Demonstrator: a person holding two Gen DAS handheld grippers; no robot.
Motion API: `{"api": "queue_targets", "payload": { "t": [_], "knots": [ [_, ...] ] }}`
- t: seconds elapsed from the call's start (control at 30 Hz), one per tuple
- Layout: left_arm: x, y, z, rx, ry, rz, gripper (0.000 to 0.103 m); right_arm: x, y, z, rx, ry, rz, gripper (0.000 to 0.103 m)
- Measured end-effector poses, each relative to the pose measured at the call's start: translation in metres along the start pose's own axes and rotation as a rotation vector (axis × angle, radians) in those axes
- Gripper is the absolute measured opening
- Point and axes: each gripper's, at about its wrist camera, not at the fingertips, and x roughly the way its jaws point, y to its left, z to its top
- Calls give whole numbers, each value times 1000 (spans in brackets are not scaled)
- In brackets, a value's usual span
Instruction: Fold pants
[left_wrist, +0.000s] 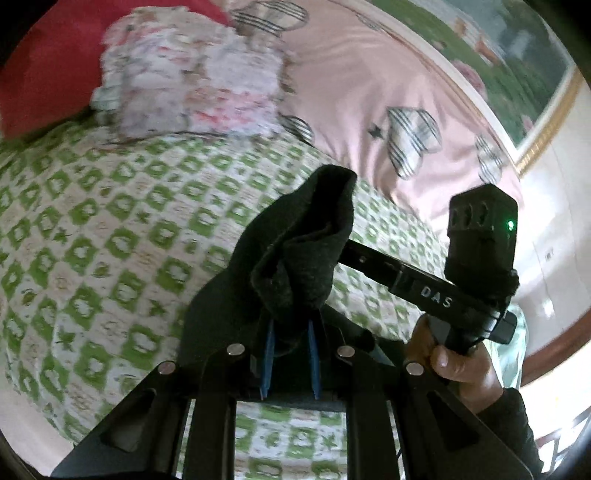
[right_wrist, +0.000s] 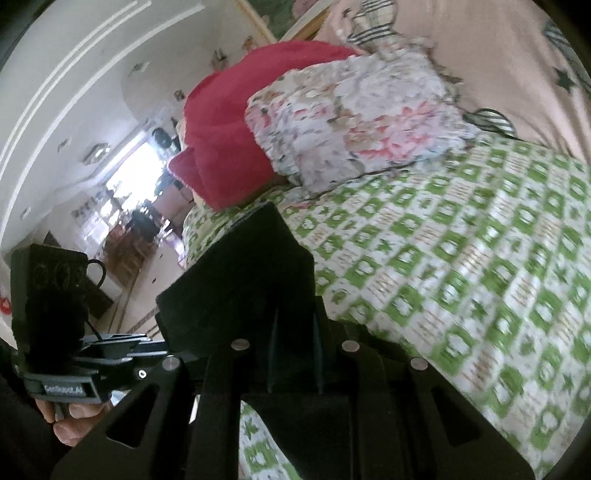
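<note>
The pants are dark grey-black cloth. In the left wrist view my left gripper (left_wrist: 290, 325) is shut on a bunched part of the pants (left_wrist: 306, 254), lifted above the green-and-white patterned bedspread (left_wrist: 110, 240). The blue pads (left_wrist: 266, 354) show below the cloth. The right gripper's body (left_wrist: 476, 258) and the hand holding it appear to the right. In the right wrist view my right gripper (right_wrist: 293, 325) is shut on a flat fold of the pants (right_wrist: 251, 280), held above the bedspread (right_wrist: 461, 258). The left gripper's body (right_wrist: 48, 306) shows at the left.
A floral folded quilt (left_wrist: 192, 74) and a red blanket (left_wrist: 48, 62) lie at the bed's head; they also show in the right wrist view, quilt (right_wrist: 362, 114) and blanket (right_wrist: 221, 129). A pink sheet (left_wrist: 369, 85) covers the far side. Room floor (right_wrist: 147, 291) lies beyond the bed edge.
</note>
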Motion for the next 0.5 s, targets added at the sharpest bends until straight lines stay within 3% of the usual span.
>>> {"api": "queue_targets", "payload": {
  "t": [0.5],
  "knots": [
    [45,-92,-22,180,117,-78,15,-82,-57,-61,165,-149,-40,17]
  ]
}}
